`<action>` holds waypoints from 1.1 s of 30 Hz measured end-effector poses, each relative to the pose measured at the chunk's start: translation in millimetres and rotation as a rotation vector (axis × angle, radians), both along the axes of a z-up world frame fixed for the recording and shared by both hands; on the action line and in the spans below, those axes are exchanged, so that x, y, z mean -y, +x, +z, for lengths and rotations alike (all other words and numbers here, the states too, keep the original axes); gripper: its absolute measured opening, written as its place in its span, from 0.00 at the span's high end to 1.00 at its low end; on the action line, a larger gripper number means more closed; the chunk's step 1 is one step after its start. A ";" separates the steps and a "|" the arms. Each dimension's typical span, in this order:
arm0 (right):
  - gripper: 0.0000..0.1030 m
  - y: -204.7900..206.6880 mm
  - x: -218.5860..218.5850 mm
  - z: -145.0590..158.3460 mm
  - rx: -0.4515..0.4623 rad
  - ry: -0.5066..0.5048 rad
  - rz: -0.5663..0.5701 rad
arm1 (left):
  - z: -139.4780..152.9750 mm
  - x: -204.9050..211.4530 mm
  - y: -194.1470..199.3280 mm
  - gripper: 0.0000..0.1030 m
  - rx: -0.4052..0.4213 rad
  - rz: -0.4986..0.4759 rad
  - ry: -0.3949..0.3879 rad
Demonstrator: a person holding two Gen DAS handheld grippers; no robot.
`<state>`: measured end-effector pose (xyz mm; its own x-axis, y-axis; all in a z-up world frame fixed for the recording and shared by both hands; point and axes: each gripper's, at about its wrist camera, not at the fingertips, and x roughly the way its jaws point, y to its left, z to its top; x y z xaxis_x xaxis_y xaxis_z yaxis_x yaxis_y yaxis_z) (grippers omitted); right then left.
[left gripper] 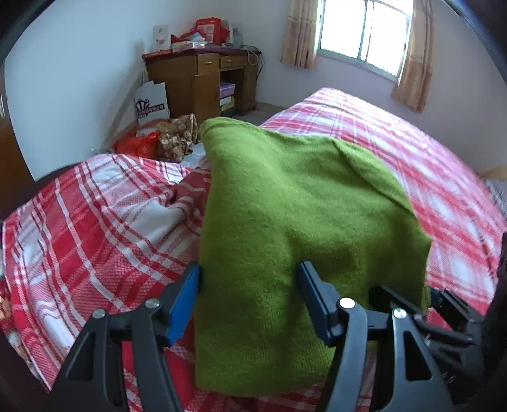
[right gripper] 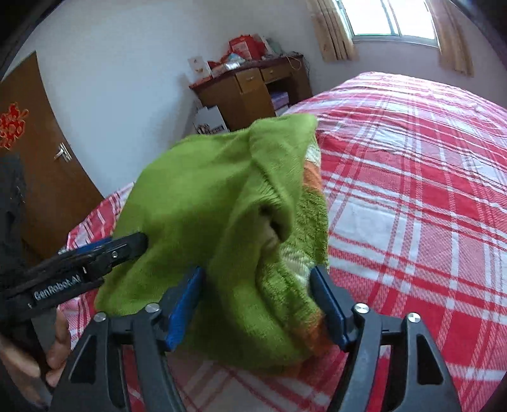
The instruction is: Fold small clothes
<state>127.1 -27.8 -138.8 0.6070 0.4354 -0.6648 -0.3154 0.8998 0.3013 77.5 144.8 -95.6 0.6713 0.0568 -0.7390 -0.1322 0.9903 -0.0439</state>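
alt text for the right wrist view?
A folded green knit garment lies on a red-and-white plaid bedspread, between the open blue pads of the right gripper. The left gripper reaches in from the left at the garment's edge.

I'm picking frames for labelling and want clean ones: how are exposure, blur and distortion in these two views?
Left wrist view: window blown out to white, green garment soft, plaid bedspread smeared at the right. Right wrist view: fisheye bends the door, garment slightly blurred, window glaring.
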 end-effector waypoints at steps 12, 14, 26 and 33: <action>0.69 -14.4 27.5 -13.9 -0.216 0.308 -0.054 | 2.1 3.9 -7.5 0.55 -0.030 -0.025 0.130; 0.69 -21.0 27.0 -14.6 -0.186 0.294 -0.051 | -2.5 8.3 -10.2 0.52 -0.014 -0.032 0.184; 0.62 -75.5 38.2 27.1 -0.023 0.114 -0.134 | 4.8 5.9 -39.0 0.37 -0.004 0.001 0.149; 0.38 -117.0 35.9 70.4 0.161 -0.015 -0.199 | 21.2 16.0 -65.4 0.28 0.043 -0.027 0.148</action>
